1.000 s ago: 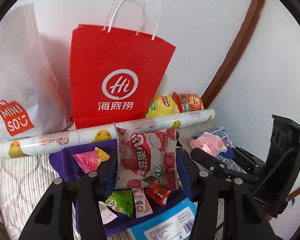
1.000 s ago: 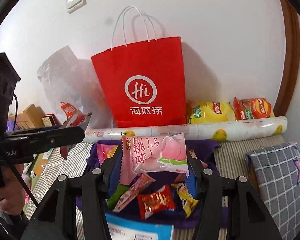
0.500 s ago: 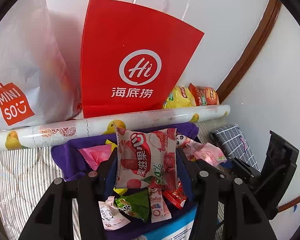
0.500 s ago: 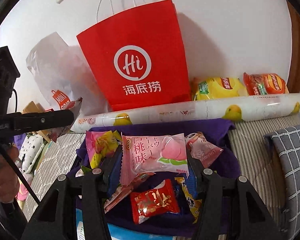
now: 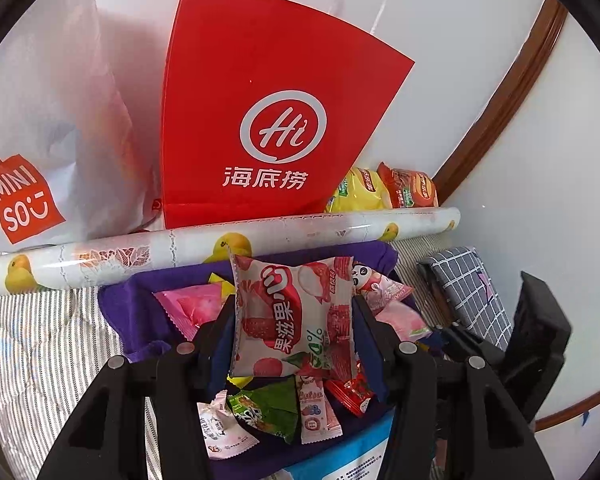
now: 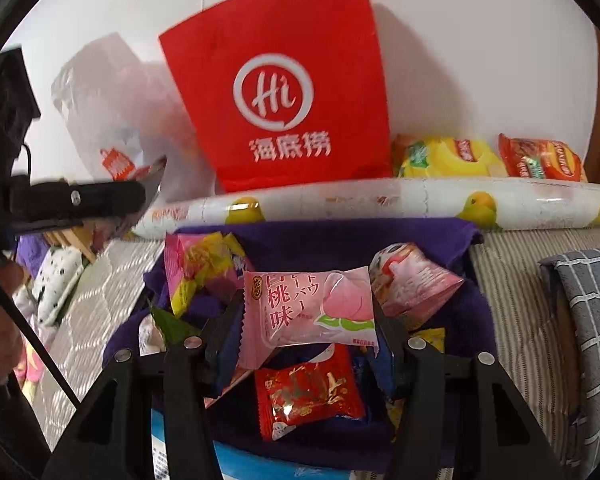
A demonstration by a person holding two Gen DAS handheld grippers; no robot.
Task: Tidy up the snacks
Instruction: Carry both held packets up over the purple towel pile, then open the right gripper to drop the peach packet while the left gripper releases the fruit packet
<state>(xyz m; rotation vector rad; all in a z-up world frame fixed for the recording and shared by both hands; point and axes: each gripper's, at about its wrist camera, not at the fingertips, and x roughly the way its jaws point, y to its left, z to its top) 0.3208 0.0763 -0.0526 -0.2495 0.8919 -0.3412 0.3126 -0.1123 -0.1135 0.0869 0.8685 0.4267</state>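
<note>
I have one packet pinched in each gripper, both lifted clear of the pile so I can sort them without dragging the neighbours along. My left gripper (image 5: 294, 320) is closed on the red-and-white lychee snack packet (image 5: 294, 316), its pads pressing the two side edges so the pouch stands upright with its face toward the camera. My right gripper (image 6: 310, 316) clamps the pink peach snack packet (image 6: 310, 312) the same way, by its crimped ends, lying lengthwise between the fingers.

Both packets hang above the purple cloth (image 5: 132, 304), which carries the loose snacks and sits on the striped bedding (image 5: 40, 344), its far edge just in front of the long duck-print roll (image 5: 172, 252). That roll acts as a stop along the cloth's far edge, with the red paper bag (image 5: 268, 120) standing upright behind it against the wall, its mouth open upward and likely the place snacks go.

Counting: two held packets, one red bag, one white Miniso bag (image 5: 40, 128) at its left, one roll, and two chip bags, the yellow (image 6: 444, 158) and the orange (image 6: 540, 158), near the roll's right end. On the cloth I make out perhaps eight loose packets, though overlap and blur in the right view keep me from being sure.
</note>
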